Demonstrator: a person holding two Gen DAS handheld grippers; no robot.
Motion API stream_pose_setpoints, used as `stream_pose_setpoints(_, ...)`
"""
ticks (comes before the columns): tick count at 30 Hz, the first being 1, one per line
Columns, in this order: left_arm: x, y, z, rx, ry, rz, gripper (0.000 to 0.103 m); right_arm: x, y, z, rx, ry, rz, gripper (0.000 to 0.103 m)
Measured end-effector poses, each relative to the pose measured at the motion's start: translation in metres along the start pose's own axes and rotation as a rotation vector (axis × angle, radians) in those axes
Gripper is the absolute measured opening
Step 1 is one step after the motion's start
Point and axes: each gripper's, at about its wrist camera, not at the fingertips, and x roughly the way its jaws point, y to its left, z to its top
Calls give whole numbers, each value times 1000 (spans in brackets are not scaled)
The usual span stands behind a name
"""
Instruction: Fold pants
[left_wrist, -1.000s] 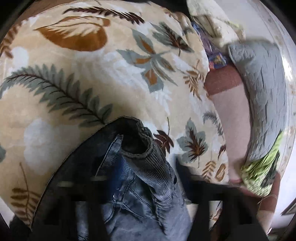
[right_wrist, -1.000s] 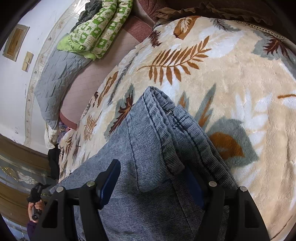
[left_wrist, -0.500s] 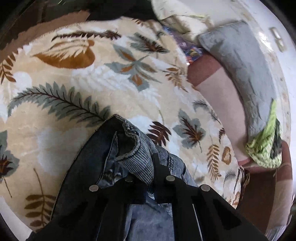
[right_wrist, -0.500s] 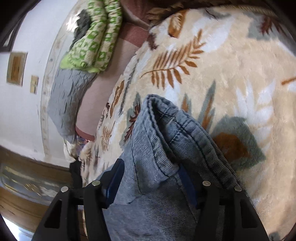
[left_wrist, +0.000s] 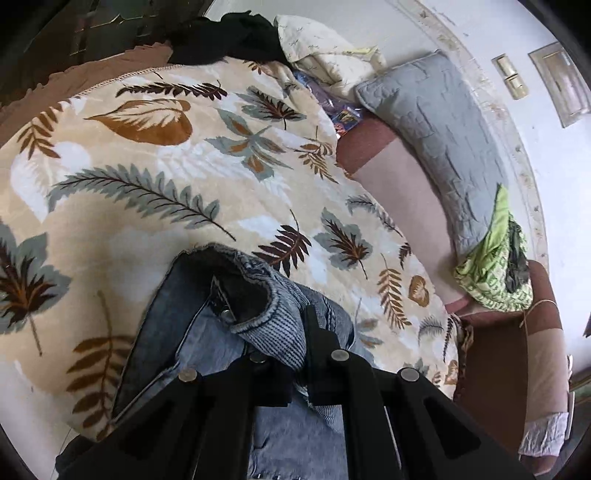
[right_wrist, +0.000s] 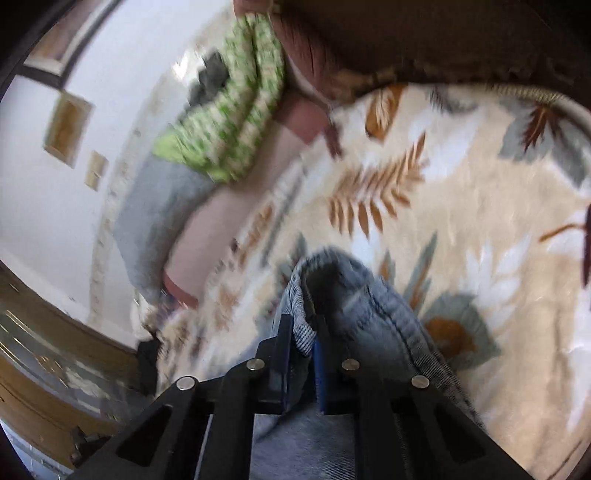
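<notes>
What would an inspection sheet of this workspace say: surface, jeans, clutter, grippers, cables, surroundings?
Surface: leaf-print blanket spread over a bed.
Job's things: jeans, bunched, on the blanket, an edge raised at each gripper.
Clutter: grey pillow, green printed cloth, black garment, cream quilt, all beyond the blanket.
Grippers: left hand-held gripper shut on the jeans; right hand-held gripper has just been closing, a denim edge pinched between its pads.
Cables: nothing seen.
Surroundings: white wall with wall plates; right view blurred.
</notes>
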Motion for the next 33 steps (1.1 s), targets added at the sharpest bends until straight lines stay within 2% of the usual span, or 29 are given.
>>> stream_pose_setpoints(3, -21, 14, -13, 3, 6, -5, 5, -20, -7, 2, 40, -37, 30, 10)
stream_pose_setpoints(7, -39, 42, -45, 24, 39, 18, 5, -34, -19, -6, 63, 7, -27, 10)
stream_pose_setpoints(12, -25, 82, -78, -11, 125, 86, 5, -43, -34, -13, 72, 57, -77, 10)
stream_pose_setpoints(16, -7, 102, -88, -39, 169, 156, 6, -30, -39, -13, 54, 162, -173, 11)
stream_pose_setpoints(18, -3, 107, -89, -69, 194, 165, 9, -22, -47, -15, 69, 256, -297, 14)
stream_pose_setpoints(20, -5, 111, -90, -86, 205, 176, 12, -24, -53, -15, 99, 278, -290, 17)
stream_pose_setpoints(21, -8, 113, -91, -90, 203, 188, 18, -28, -55, -14, 108, 274, -281, 24)
stream_pose_setpoints(22, -13, 116, -91, -96, 191, 204, 20, -33, -55, -13, 106, 266, -294, 30)
stream_pose_setpoints(24, -18, 120, -91, -99, 178, 211, 23, -45, -49, -8, 69, 220, -338, 49)
stream_pose_setpoints(28, -36, 123, -90, -99, 134, 228, 23, -66, -29, 7, -2, 121, -309, 52)
stream_pose_setpoints(33, -50, 95, -87, -37, 58, 213, 24, -32, 7, 19, -112, 147, -280, 52)
